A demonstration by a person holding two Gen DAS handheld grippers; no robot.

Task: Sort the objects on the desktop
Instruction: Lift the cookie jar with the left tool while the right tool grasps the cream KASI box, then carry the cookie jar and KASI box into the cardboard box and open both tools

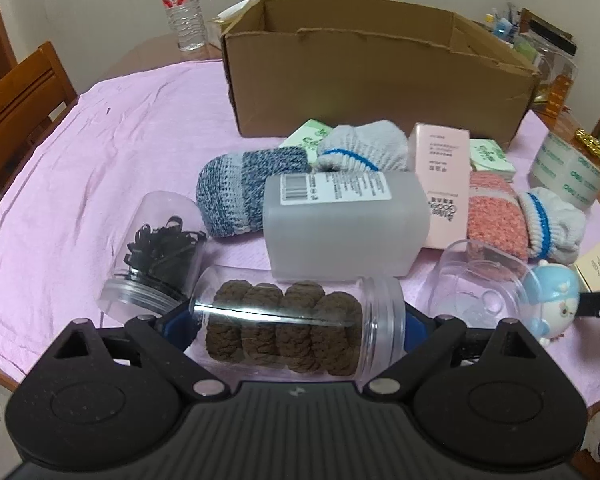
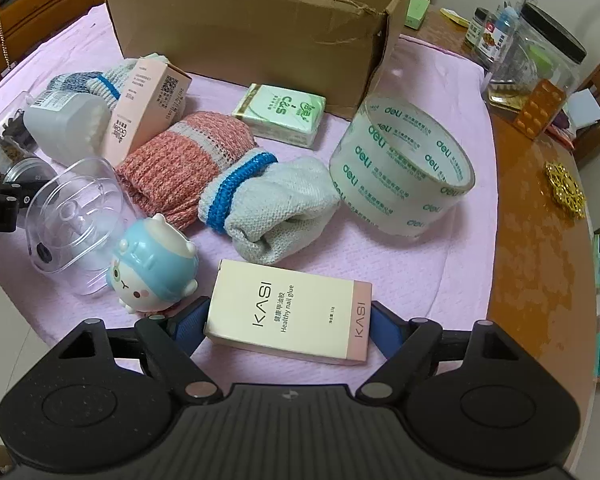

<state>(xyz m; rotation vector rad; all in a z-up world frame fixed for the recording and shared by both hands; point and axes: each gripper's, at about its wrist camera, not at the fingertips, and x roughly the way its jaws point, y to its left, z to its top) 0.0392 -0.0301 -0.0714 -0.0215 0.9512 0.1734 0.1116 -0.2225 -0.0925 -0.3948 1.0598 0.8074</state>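
My left gripper [image 1: 296, 320] is shut on a clear jar of brown hair ties [image 1: 296, 322], held sideways between the blue pads, low over the pink cloth. My right gripper [image 2: 288, 322] is shut on a cream KASI nail glue box [image 2: 288, 312], held by its two ends. An open cardboard box [image 1: 380, 76] stands at the back of the table and also shows in the right wrist view [image 2: 252, 36]. On the cloth lie rolled socks [image 2: 188, 160], a frosted bottle [image 1: 340, 224], a pink carton [image 1: 444, 172] and a tape roll [image 2: 400, 172].
A jar of black hair ties [image 1: 160, 252], a clear plastic shell [image 2: 76, 224] and a blue toy figure [image 2: 156, 268] lie near the front. A tissue pack [image 2: 280, 114] lies by the box. A water bottle [image 1: 180, 4] stands at the back left. Jars [image 2: 540, 48] crowd the right table edge.
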